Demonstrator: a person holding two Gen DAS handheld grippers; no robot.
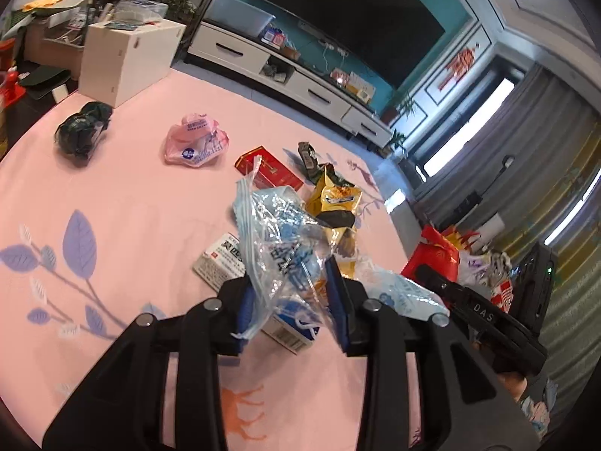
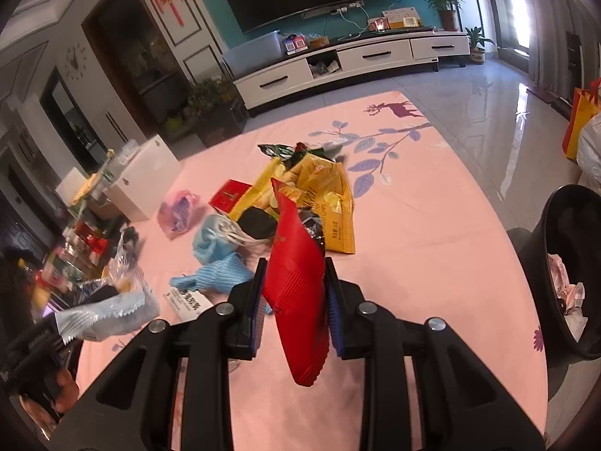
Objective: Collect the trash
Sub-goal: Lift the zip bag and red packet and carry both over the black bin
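Left claw (image 1: 292, 300) clamped on clear blue-printed plastic bag (image 1: 280, 240), right claw (image 2: 295, 306) clamped on red wrapper (image 2: 298, 285)

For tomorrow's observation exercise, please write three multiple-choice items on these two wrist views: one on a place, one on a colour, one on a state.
1. Where is the black bin?
A. on the TV cabinet
B. right of the pink mat
C. on the white box

2. What colour is the wrapper in the right tool?
A. red
B. green
C. white

3. What is the left tool doing?
A. standing open, nothing in it
B. lying flat on the mat
C. gripping a clear plastic bag

Answers: 1 B, it stands at the mat's right edge; 2 A, red foil sits between the pads; 3 C, both pads pinch the bag.
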